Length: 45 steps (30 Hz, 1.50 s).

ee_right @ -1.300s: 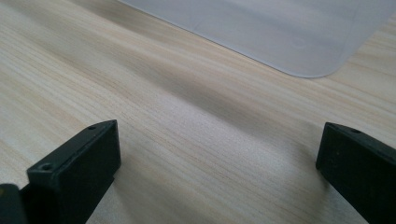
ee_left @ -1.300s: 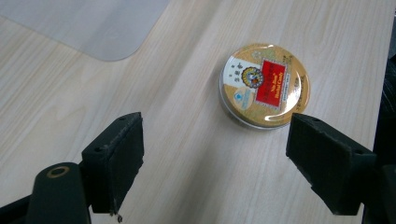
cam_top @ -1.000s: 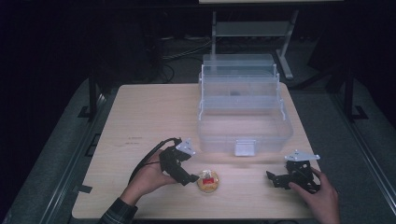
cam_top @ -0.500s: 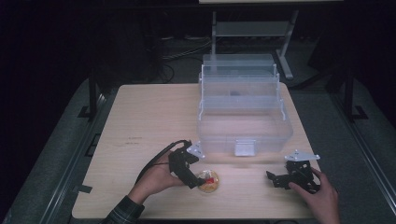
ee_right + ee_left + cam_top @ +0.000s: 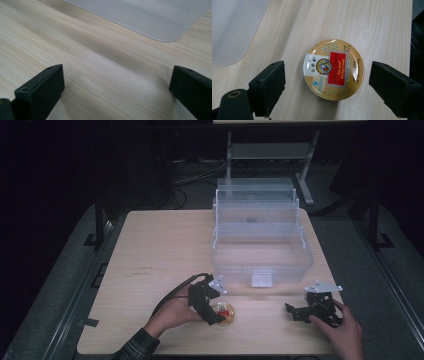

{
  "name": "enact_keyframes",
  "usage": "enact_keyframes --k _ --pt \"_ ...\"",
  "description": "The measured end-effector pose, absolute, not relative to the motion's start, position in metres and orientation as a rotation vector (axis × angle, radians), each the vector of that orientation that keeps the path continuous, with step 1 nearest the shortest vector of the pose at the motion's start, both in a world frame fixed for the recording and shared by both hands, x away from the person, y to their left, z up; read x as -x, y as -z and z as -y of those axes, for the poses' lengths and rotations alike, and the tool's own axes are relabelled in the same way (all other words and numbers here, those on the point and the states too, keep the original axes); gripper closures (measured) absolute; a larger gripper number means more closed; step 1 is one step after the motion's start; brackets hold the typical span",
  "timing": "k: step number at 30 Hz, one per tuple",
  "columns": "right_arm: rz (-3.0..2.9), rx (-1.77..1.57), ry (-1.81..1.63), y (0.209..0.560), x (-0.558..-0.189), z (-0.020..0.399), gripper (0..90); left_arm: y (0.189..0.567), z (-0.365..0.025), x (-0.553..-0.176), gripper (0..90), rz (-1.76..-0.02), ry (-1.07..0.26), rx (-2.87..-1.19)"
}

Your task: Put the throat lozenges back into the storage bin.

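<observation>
The round candy tin [image 5: 333,69] lay flat on the wooden table [image 5: 160,250], lid up, its gold and red label readable in the left gripper view, where it sat in the middle of the frame between the two black jaws; in the high view it showed low and a little left of centre [image 5: 223,312]. What had changed over the last second was the left gripper [image 5: 212,310]: it had travelled rightward and down across the lower part of the high view, from a spot just beside the tin to one directly over it. Its jaws stood wide apart, one on each side of the tin with bare wood showing in both gaps, so nothing was clamped yet. That put the work, by my reading, at the point of closing for a grasp, with the tin well centred. The right gripper [image 5: 300,312] had stayed where it was at the lower right of the high view, jaws spread over empty wood. The clear plastic tiered box [image 5: 260,227] stood open beyond them, upper centre, a likely destination.
</observation>
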State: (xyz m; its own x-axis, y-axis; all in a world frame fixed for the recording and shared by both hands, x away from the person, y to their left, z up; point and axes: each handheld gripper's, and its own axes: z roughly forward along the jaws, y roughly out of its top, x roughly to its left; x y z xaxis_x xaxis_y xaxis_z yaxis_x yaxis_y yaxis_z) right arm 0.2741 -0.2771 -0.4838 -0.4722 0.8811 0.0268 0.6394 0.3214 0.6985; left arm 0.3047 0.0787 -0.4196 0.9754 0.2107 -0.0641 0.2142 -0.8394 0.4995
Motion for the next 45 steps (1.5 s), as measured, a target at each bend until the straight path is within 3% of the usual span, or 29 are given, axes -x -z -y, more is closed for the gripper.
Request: enact_keyframes --k 45 --pt "-2.231 -1.358 -0.929 0.484 -0.274 0.277 0.0 0.446 -0.050 -0.298 16.0 -0.215 -0.013 -2.734"
